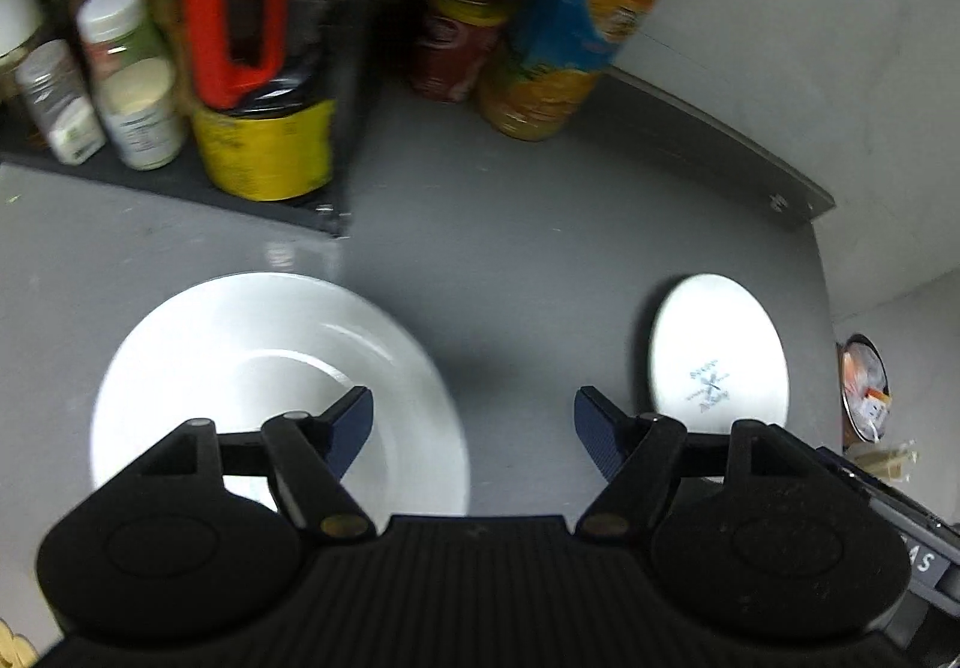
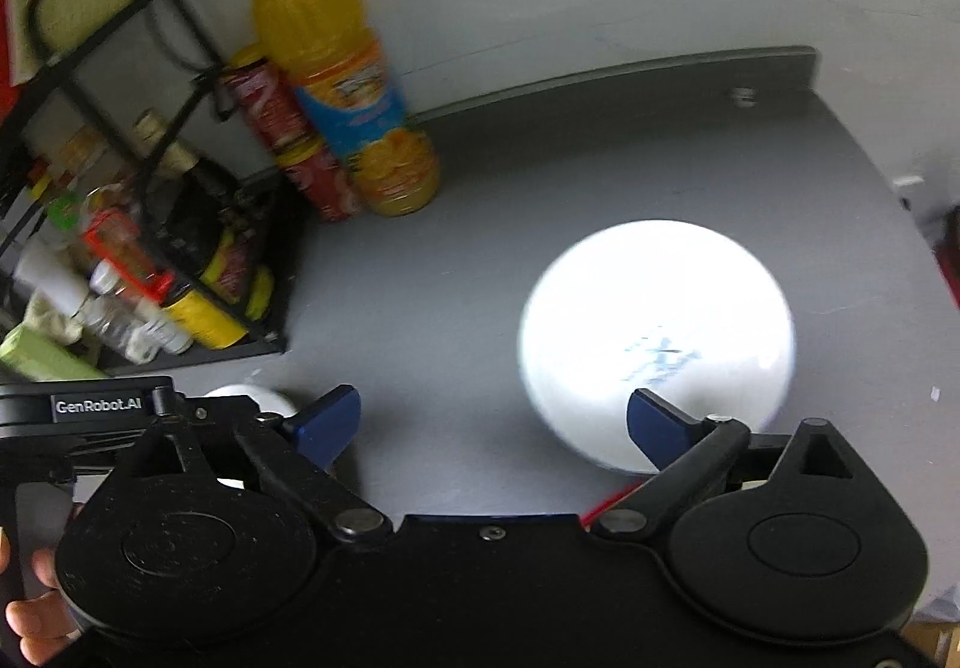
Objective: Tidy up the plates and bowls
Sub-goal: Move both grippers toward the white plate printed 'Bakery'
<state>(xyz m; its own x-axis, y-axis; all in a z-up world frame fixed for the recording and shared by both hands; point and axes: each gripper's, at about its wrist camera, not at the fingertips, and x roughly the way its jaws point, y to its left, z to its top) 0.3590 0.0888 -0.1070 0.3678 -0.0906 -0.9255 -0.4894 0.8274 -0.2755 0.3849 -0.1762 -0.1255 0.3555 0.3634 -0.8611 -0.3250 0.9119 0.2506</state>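
Here the left gripper [image 1: 474, 428] hangs above the grey table [image 1: 510, 236] with its jaws spread wide and nothing between them. Its left finger [image 1: 351, 428] overlaps the right part of a large white plate [image 1: 264, 368], which lies flat and right way up, its shallow well facing upward; whether the finger touches the plate cannot be told. Off to the right, well apart from the plate, a smaller white dish [image 1: 717, 353] lies upside down, its printed base facing upward. Both are round, so neither has a long axis.

The right gripper [image 2: 495, 422] is likewise wide open and empty. Its right finger [image 2: 660, 425] overlaps the near edge of the small dish [image 2: 657, 332], which glares bright white and blurred. Between its fingers is bare table [image 2: 450, 320].

At the back of the table an orange juice bottle [image 2: 342, 80] stands upright beside red cans [image 2: 288, 140], near a black rack [image 1: 180, 182] of jars and bottles. A hand [image 2: 36, 614] shows at the lower left of the right wrist view.
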